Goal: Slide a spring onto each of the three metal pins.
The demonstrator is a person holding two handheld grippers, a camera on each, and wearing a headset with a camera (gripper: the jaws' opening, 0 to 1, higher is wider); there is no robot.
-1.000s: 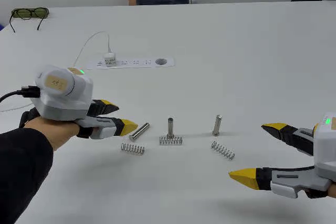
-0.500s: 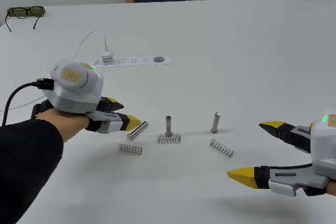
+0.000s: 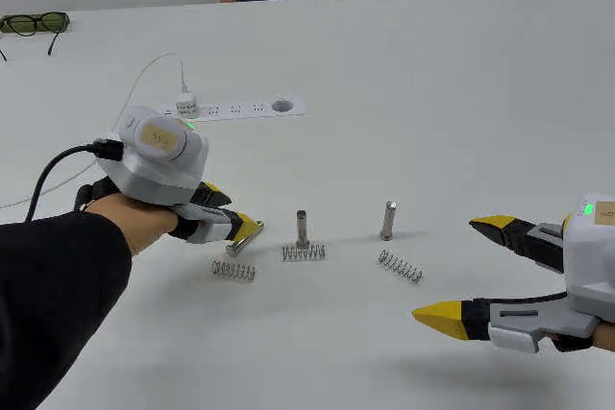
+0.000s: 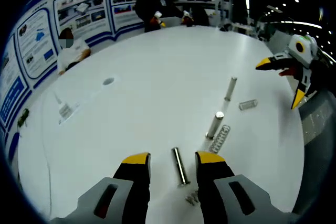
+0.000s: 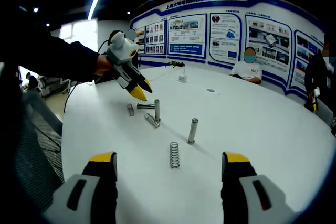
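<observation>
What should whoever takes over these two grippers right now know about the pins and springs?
Left gripper: open, jaws either side of the lying silver metal pin, not shut on it.
Right gripper: open, empty, right of the parts.
Middle pin and right pin stand upright.
Left wire spring, middle spring and right spring lie loose on the white table.
Done: no spring is on a pin. Left: all three.

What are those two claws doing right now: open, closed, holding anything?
Left gripper: open, jaws on either side of the lying pin, not clamped on it.
Right gripper: open, holding nothing.
</observation>
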